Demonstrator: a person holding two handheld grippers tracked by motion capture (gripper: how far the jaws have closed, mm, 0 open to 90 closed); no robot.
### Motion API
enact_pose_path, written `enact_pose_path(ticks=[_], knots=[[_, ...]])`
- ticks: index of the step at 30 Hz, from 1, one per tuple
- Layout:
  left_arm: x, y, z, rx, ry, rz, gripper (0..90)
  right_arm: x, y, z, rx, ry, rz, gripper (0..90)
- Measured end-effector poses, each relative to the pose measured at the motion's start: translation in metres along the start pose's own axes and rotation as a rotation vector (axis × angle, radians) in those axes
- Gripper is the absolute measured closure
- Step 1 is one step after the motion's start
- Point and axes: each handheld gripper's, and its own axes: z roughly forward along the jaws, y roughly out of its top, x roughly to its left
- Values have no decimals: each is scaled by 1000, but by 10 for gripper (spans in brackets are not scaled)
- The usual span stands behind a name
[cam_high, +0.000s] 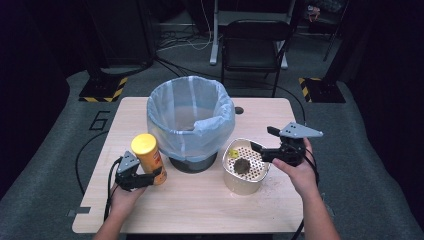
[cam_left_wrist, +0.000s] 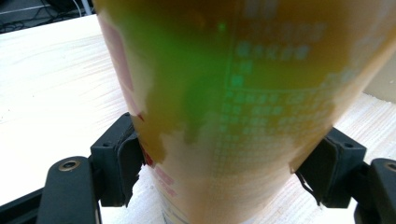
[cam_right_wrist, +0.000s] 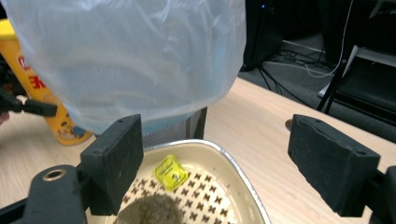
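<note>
So on my feed the table (cam_high: 200, 200) has the bin (cam_high: 191, 122) sitting mid-back, lined with a pale blue bag (cam_right_wrist: 140, 56) that hangs over the rim. From the right gripper view the bag blocks most of the bin, I just get a strip of dark mesh wall under it.

Right of the bin, nearly touching its base, is the metal tray (cam_high: 245, 172) with a perforated insert. Inside there's a dark brownish clump (cam_high: 243, 166) and a small yellow packet (cam_right_wrist: 171, 172). The clump is cut off at the bottom edge up close, can't tell what it is.

Can (cam_high: 148, 157) is front-left of the bin, upright on the table. My left gripper (cam_high: 150, 177) has its fingers (cam_left_wrist: 122, 161) clamped on the lower part of the can, one pad each side. The label is a blurry yellow-green mess at that range, unreadable.

Right gripper (cam_high: 262, 141) hangs over the tray's right rim with fingers (cam_right_wrist: 116, 158) spread wide, holding nothing and touching nothing.
</note>
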Motion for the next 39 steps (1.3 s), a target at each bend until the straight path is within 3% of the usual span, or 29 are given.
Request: enact_pose_path(ticks=[3,8,11,15,24,32,34,39], knots=[[-1,3,-5,-16,-13,-31,240,5,-7,-2,13,1,-5,180],[-1,13,-19,-2,-16,1,240,6,-13,-2,28,13,2,183],[-3,20,-29,-8,-25,-7,240,5,-15,-4,27,1,17,182],[-4,34,-47,-10,-29,-8,240,4,-17,-6,25,6,5,182],[1,68,-81,-25,-33,-31,241,2,-20,-9,16,1,27,183],[2,88,-96,-32,-40,-33,241,1,-22,-9,15,-4,41,184],[2,98,-101,-14,-39,-15,241,1,-22,-10,16,-8,41,184],[2,116,-108,-7,-46,-16,241,-1,-23,-11,11,-9,49,183]])
